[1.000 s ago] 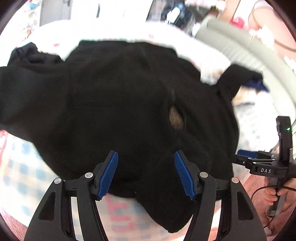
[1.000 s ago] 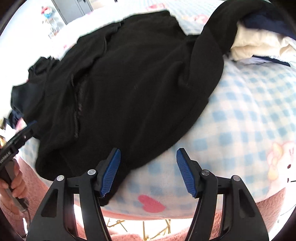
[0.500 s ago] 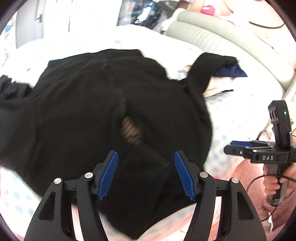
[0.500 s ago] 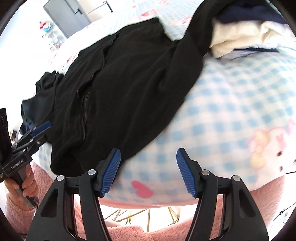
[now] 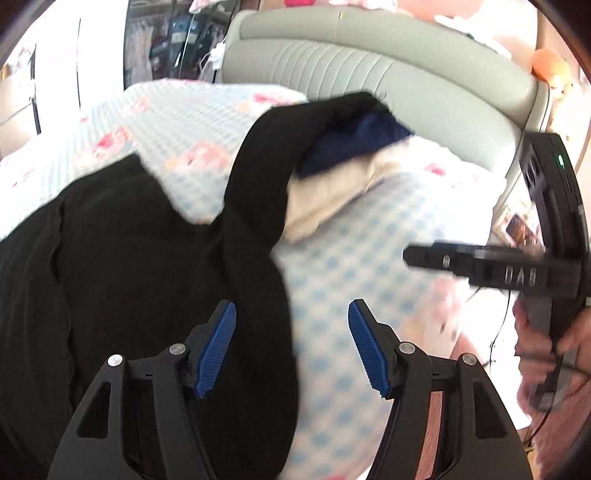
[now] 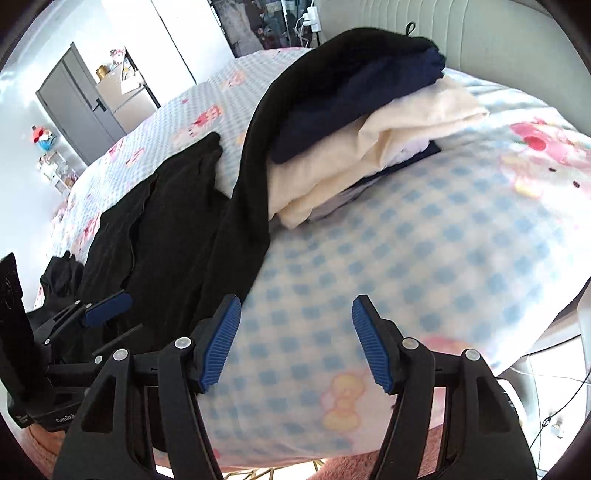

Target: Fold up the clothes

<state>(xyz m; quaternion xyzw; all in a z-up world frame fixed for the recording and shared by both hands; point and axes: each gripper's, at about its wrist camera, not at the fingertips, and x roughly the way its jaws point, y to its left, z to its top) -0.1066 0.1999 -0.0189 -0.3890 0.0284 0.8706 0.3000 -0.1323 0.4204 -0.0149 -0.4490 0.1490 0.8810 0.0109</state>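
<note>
black garment [image 6: 177,221] lies soft and rumpled on checked bedding [image 6: 424,251]; left gripper [image 5: 291,347] and right gripper [image 6: 295,339] gape wide, empty.

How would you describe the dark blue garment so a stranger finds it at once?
Start at the grey padded headboard, then drop to the folded pile on the checked bedsheet. The navy garment tops it, above the cream one, partly under a black sleeve.

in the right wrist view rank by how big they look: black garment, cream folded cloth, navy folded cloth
1. Black knit garment, sprawled across the checked bedspread, one sleeve draped over the pile.
2. Cream folded cloth.
3. Navy folded cloth, partly hidden by the sleeve, so cream against navy is unsure.
</note>
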